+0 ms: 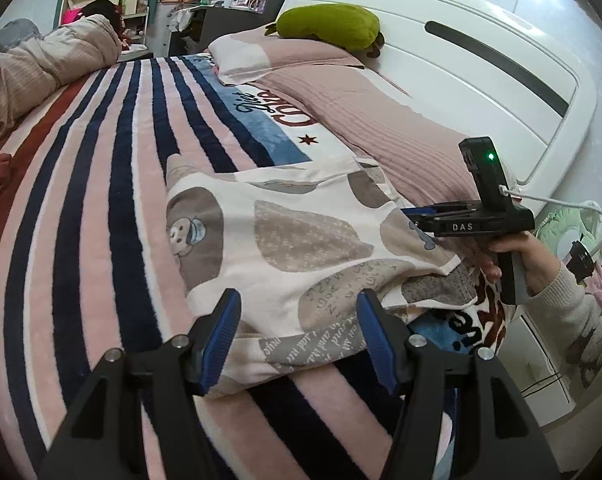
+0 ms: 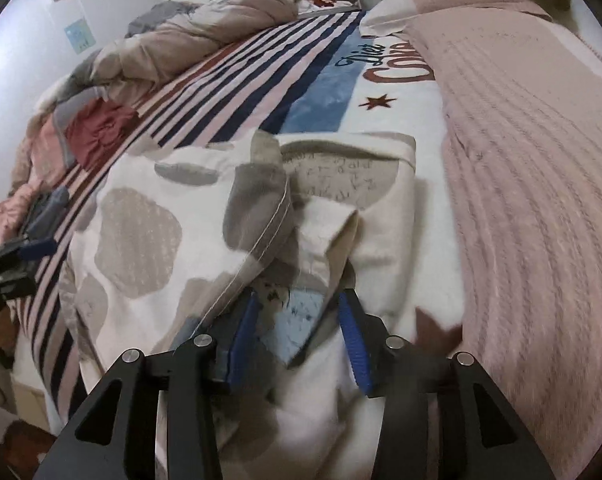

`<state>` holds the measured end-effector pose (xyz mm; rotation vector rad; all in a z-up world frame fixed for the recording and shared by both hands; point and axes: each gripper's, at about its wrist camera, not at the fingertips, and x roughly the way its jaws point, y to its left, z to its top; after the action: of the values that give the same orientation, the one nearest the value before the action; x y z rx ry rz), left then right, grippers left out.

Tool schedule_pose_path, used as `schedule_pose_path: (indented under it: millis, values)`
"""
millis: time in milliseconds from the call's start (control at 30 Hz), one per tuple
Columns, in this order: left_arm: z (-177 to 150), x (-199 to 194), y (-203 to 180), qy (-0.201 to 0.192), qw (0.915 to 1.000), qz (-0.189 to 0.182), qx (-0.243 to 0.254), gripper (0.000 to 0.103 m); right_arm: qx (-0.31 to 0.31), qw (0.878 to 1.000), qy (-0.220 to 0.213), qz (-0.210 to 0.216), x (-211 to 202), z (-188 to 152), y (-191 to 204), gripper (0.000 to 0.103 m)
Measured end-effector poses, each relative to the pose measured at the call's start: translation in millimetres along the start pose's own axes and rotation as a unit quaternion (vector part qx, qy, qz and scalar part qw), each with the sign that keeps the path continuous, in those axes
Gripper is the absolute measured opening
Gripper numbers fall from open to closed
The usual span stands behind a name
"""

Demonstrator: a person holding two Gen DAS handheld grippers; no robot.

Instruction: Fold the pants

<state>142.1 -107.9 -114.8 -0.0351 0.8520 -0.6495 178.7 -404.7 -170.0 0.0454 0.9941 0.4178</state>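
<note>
— Left tool (image 1: 297,320) first: how do its blue pads stand?

— Parted, roughly halfway, hanging just above the near edge of the pants (image 1: 285,240). Nothing is pinched between them; the cloth lies below the gap.

— And the right tool (image 2: 301,320)?

— Its jaws stand partly apart too. A fold of the pants (image 2: 205,216) sits between them, with a stitched seam running up from the left pad, but the picture is blurred there, so whether the pads press on the cloth I cannot tell. In the left wrist view a hand (image 1: 529,256) grips that tool by its handle at the far right edge of the garment.

— Where do the pants lie?

— On the bed, over a striped blanket (image 1: 113,160) of pink, navy and red. They are cream with grey and beige patches, bunched rather than flat. A pink ribbed pillow (image 2: 533,152) lies just beside them, towards the white headboard (image 1: 481,60), and a green plush toy (image 1: 329,24) rests on the farther pillow.
</note>
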Motion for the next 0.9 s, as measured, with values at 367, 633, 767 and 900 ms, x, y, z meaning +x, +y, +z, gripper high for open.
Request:
schedule_pose_path:
  millis: [367, 633, 767, 900]
  values:
    - [0, -1, -1, -0.006, 1.0000, -0.007, 0.001, 0.056, -0.018, 0.999, -0.041, 0.010, -8, 17, 16, 0.001]
    - [3, -1, -2, -0.014, 0.9998, -0.011, 0.006, 0.056, -0.039, 0.996, -0.074, -0.029, -33, 48, 22, 0.001]
    - [5, 0, -2, -0.017, 0.9998, -0.012, 0.004, 0.056, -0.043, 0.995, -0.058, -0.073, -26, 60, 16, 0.001]
    - [3, 4, -4, -0.011, 0.9999, -0.012, 0.007, 0.056, -0.023, 0.996, -0.012, -0.084, -2, 55, -1, 0.011]
